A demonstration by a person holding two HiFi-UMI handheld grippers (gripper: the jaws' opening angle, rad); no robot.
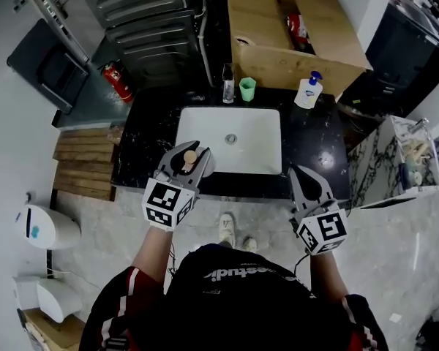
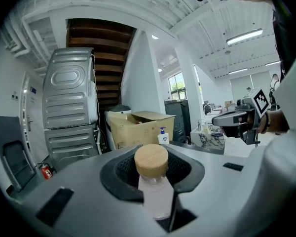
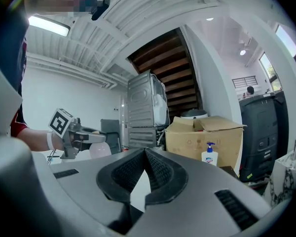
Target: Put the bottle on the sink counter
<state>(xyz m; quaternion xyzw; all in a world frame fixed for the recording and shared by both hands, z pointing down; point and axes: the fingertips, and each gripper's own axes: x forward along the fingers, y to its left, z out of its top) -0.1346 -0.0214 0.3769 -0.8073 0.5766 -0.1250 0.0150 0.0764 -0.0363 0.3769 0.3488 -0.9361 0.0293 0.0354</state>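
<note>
1. Claws came first in our reading: the left claw (image 2: 153, 174) stood partly open and clenched on the bottle (image 2: 157, 199). Its ribbed pads pressed on the bottle's upper part, and the wooden cap (image 2: 151, 159) sat between them.
2. The right claw (image 3: 145, 154) was closed and empty. Its pad tips met, and only a thin wedge of gap showed lower down.
3. Only the head view showed us the white sink (image 1: 256, 145) sunk in the black surface (image 1: 150, 134). It also showed a green cup (image 1: 247, 88) and a clear glass (image 1: 228, 84) side by side behind the basin.
4. A soap dispenser (image 1: 307, 92) stood at the back right of the surface, and a cardboard box (image 1: 278, 57) stood just behind it. Both claw views showed these two as well, but neither showed the basin.
5. The left gripper view caught the right claw off to the right, held level with its marker cube (image 2: 260, 99) above. The right gripper view showed us the left claw from the side, with the bottle's pale, rounded body below its jaws.
6. From above, the bottle stood upright in the left claw over the front left corner of the sink. It was well apart from the right claw, which pointed at the surface's front edge, right of the basin.
7. We could not tell from any view how high the bottle was above the surface.
</note>
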